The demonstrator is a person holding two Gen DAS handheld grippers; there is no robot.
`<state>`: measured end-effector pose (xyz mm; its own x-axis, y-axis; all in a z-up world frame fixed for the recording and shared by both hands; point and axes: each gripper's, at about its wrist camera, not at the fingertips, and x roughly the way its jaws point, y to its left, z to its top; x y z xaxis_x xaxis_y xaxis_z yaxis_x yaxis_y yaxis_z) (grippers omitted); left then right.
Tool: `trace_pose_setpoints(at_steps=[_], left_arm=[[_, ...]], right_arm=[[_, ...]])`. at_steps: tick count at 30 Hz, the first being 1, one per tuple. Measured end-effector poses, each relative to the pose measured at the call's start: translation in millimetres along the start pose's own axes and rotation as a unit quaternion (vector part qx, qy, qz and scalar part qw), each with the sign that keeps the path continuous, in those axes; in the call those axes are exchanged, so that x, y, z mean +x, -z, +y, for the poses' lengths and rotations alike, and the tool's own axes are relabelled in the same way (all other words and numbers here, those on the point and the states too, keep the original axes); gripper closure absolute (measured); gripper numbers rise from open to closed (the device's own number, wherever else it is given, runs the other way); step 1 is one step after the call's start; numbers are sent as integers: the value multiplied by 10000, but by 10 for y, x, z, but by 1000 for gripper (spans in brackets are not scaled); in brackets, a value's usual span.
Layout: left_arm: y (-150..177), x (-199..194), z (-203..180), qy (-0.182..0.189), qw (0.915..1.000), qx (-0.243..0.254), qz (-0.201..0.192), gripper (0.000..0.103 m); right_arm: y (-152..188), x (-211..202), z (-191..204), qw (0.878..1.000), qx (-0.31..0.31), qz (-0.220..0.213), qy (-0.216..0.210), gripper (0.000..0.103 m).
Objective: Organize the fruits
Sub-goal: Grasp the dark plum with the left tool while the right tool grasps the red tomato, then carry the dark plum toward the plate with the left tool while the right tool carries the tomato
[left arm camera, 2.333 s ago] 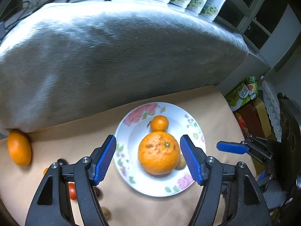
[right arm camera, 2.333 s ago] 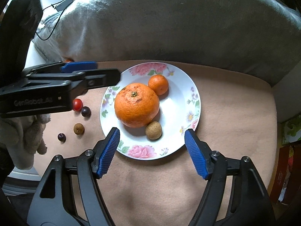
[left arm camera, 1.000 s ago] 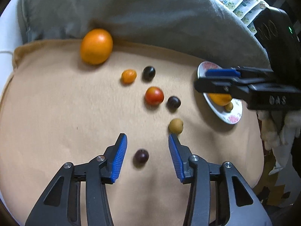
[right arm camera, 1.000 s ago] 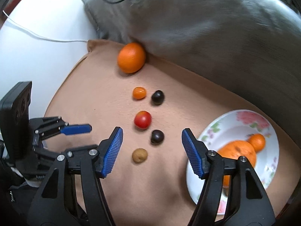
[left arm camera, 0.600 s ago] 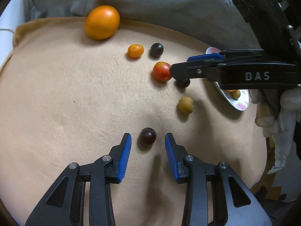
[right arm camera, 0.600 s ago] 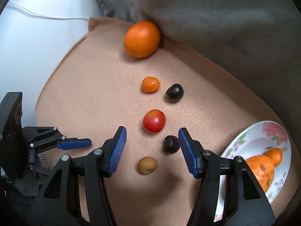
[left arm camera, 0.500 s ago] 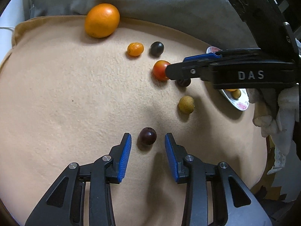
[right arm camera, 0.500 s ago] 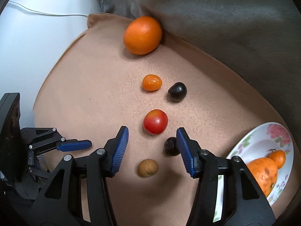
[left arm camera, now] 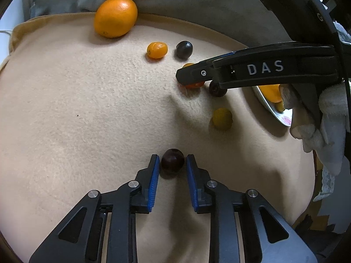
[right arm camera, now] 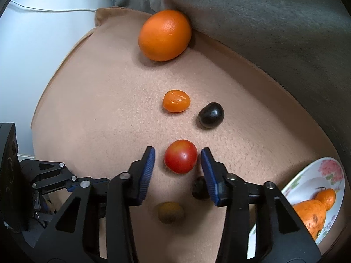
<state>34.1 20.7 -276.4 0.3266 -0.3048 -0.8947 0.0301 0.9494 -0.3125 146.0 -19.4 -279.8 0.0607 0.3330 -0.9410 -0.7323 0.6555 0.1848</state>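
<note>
My left gripper (left arm camera: 170, 169) has closed on the near dark grape (left arm camera: 172, 160); my right gripper (right arm camera: 178, 164), closing, straddles the red tomato (right arm camera: 180, 156) untouched. Plate (right arm camera: 307, 178) holds two oranges; six fruits remain on the cloth.

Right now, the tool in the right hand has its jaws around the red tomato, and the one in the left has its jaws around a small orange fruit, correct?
Not quite. The left wrist view shows the left gripper bracketing a dark purple fruit, not an orange one. The right gripper does have its jaws around the red tomato.
</note>
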Motion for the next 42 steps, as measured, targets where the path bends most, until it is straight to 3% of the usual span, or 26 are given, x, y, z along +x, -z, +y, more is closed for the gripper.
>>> trace_pose_setpoints(at_steps=[9,19,29,42], left_arm=[[-2,16,-26,-13,10000,-4,4,83],[-11,-19,-41,26,10000,-36,-13,84],[-126,-219,1,48,9999,1,-135,84],[-287,-349,-347,183,9988,263,-371,84]], right_arm=[[-50,104,24,9999,-11,130,51,68],[14,43,-12,10000,74,58,6,69],[162,-304,-125,9994,224,-256,-98,69],[494,-923,-426,9961,496,-727,-74,69]])
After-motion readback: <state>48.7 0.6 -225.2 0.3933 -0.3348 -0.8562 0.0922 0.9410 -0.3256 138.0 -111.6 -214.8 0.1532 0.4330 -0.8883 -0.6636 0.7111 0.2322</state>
